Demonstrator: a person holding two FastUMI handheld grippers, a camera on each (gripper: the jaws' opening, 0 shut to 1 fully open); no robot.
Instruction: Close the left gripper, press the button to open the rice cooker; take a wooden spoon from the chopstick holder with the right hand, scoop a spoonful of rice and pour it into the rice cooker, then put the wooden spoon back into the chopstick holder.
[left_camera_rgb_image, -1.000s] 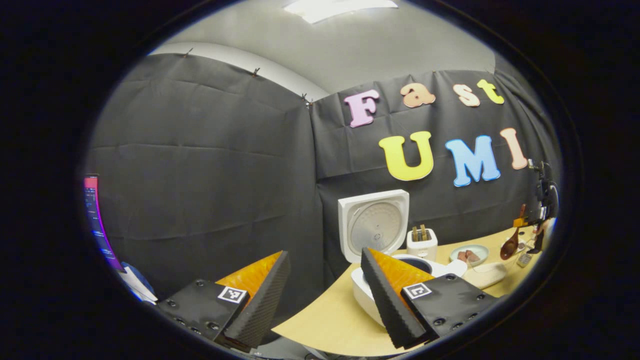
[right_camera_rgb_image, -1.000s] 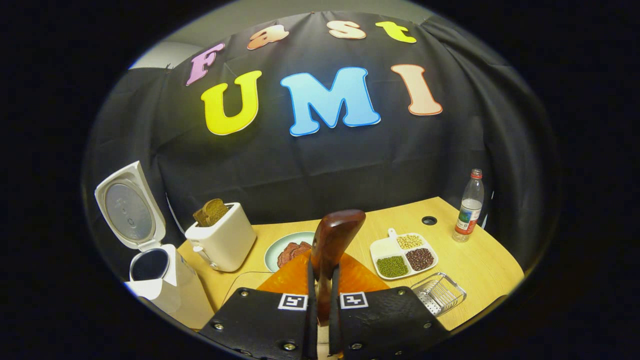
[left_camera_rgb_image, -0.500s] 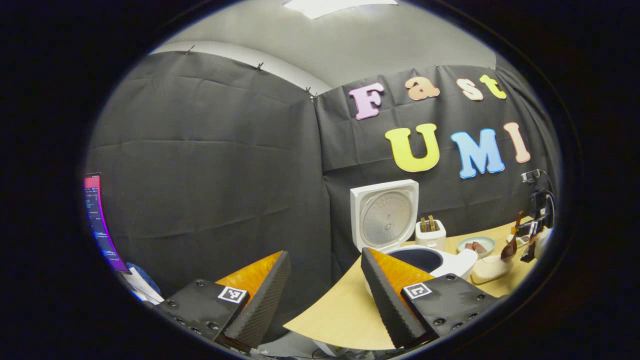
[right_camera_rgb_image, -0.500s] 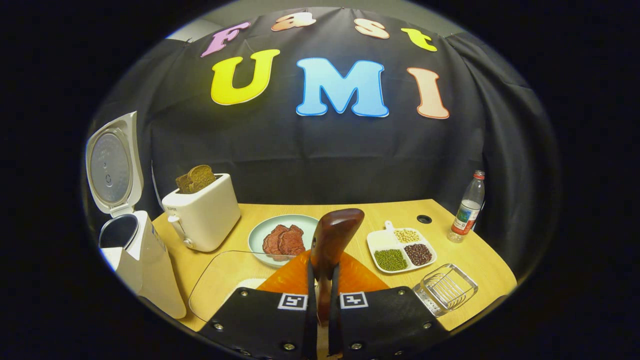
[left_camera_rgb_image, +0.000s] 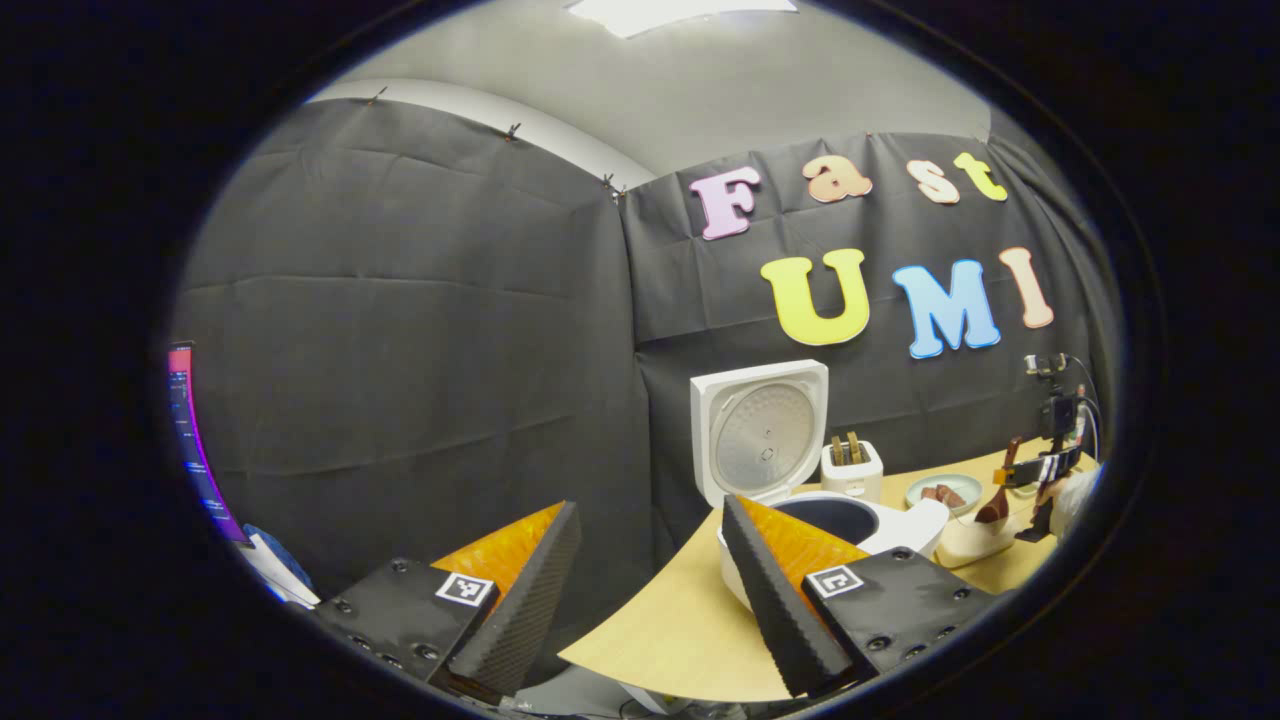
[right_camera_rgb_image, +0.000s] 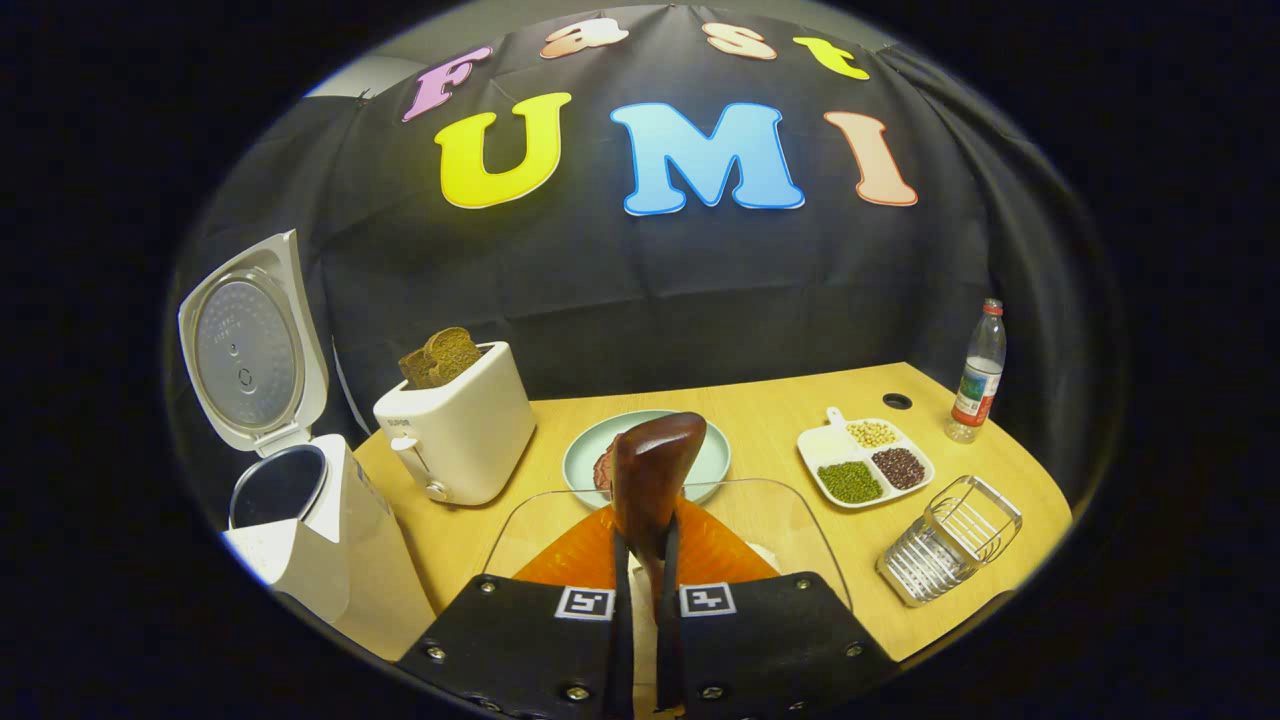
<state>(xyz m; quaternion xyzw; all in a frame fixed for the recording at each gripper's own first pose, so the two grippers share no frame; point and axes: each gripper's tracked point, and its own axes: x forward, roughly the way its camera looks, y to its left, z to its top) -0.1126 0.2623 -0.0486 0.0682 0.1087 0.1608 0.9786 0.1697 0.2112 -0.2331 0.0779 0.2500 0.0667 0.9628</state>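
Your right gripper (right_camera_rgb_image: 645, 590) stays clenched on the spoon (right_camera_rgb_image: 650, 480) and has come lower over the clear rice container (right_camera_rgb_image: 810, 540) at the desk's front edge. The left gripper (left_camera_rgb_image: 650, 580) hangs released beside the open cooker (left_camera_rgb_image: 830, 520). Scooping comes next.

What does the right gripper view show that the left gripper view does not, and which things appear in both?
Right gripper view alone: a divided dish of beans, a water bottle and a clear ribbed holder lying on the table.

Left gripper view alone: a lit screen at the far edge, and the left gripper with its fingers wide apart.

Both: the rice cooker with its lid up, the toaster holding bread, the plate of meat, the wooden table, and the wooden spoon clamped in the right gripper.
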